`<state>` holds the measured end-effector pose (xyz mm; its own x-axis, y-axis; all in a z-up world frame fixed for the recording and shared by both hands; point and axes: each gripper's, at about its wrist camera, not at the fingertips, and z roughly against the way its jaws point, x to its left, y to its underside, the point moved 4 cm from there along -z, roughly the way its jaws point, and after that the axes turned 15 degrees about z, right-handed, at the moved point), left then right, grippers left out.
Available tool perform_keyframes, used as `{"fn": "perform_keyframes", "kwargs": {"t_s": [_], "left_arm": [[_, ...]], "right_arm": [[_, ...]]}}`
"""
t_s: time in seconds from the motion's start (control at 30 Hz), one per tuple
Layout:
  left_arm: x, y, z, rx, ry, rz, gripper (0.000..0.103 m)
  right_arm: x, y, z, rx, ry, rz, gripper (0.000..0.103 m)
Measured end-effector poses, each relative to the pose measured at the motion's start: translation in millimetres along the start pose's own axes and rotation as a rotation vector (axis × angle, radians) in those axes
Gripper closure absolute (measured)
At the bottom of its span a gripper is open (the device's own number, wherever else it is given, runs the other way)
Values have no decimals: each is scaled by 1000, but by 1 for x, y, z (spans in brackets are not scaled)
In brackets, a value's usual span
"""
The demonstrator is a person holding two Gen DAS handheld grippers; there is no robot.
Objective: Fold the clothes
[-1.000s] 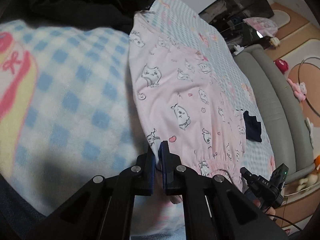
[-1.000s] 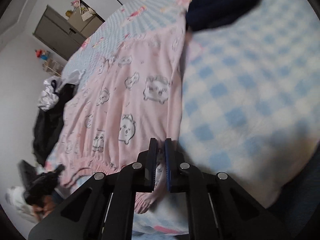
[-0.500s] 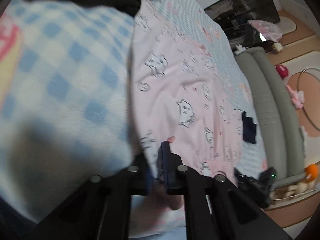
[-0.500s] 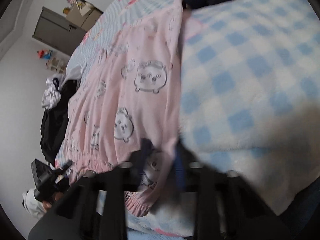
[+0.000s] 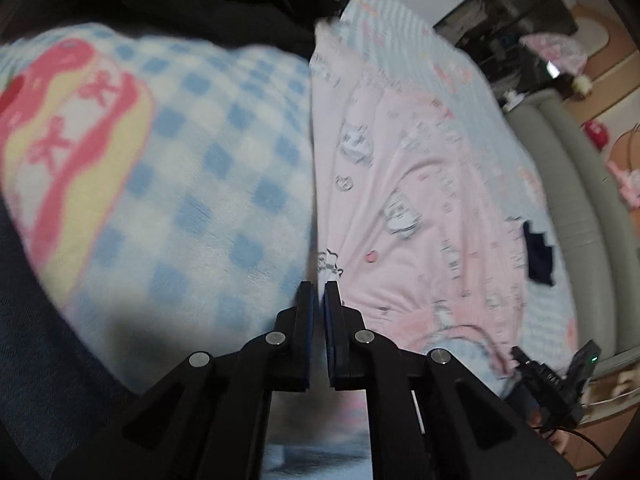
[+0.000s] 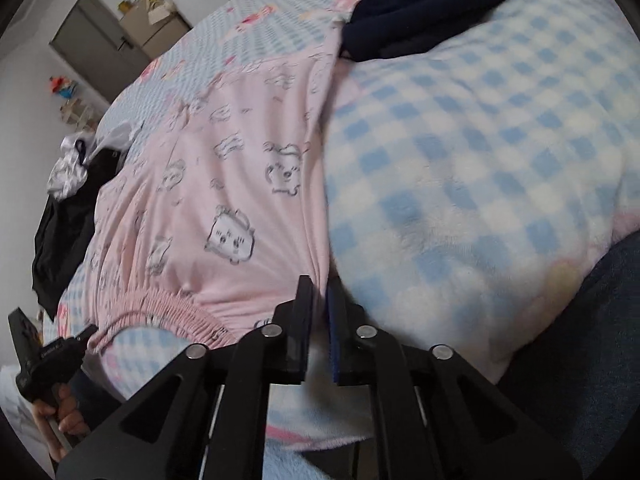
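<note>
Releasing: my right gripper has just been opening off the soft, limp pink garment (regrip its elastic hem); my left gripper is nearly closed, holding nothing.

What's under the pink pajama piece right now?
The pink pajama piece lies spread on a light blue patterned bedsheet, its edge beside the checkered fleece blanket. Whatever lies beneath its middle is covered.
</note>
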<state>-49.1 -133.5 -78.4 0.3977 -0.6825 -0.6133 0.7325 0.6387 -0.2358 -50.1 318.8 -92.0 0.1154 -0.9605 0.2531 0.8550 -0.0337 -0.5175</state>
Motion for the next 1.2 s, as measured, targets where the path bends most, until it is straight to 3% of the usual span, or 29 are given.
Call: {"fn": "perform_keyframes", "kwargs": {"t_s": [0.1, 0.17, 0.23, 0.27, 0.33, 0.43, 0.5, 0.57, 0.63, 0.7, 0.83, 0.9, 1.03, 1.13, 1.2], "left_arm": [[-13, 0, 23, -27, 65, -32, 95], [-43, 3, 26, -41, 74, -168, 92], [-72, 8, 11, -18, 87, -281, 81], [-87, 10, 3, -6, 91, -335, 69], [-110, 18, -24, 11, 43, -403, 64], [-126, 29, -64, 48, -121, -527, 64], [-124, 32, -84, 56, -194, -542, 64], [-110, 36, -98, 126, -190, -487, 64], [-97, 43, -99, 130, -192, -457, 64], [-89, 52, -90, 137, -173, -453, 64], [-75, 60, -63, 162, -101, -432, 63], [-78, 54, -53, 161, -27, -409, 63], [-100, 40, -44, 92, 10, -439, 63], [-112, 27, -52, 31, 3, -447, 62], [-111, 23, -61, -42, -55, -439, 50]], "right_arm": [[7, -8, 25, -40, -54, 46, 81], [18, -19, 42, -78, -95, 85, 81], [35, -33, 47, -97, -133, 128, 81], [43, -40, 45, -97, -148, 154, 78], [66, -51, 26, -54, -124, 215, 76], [97, -57, -2, 2, -96, 290, 76], [108, -57, -19, 30, -90, 302, 74], [111, -52, -38, 61, -41, 313, 64], [109, -36, -57, 115, -1, 316, 62], [105, -17, -70, 149, 21, 312, 61], [100, 3, -52, 121, 4, 305, 61], [98, 6, -42, 129, -12, 295, 61], [109, -20, -23, 73, -71, 292, 62], [119, -42, -22, 39, -44, 317, 58], [124, -50, -32, 48, -17, 335, 58]]}}
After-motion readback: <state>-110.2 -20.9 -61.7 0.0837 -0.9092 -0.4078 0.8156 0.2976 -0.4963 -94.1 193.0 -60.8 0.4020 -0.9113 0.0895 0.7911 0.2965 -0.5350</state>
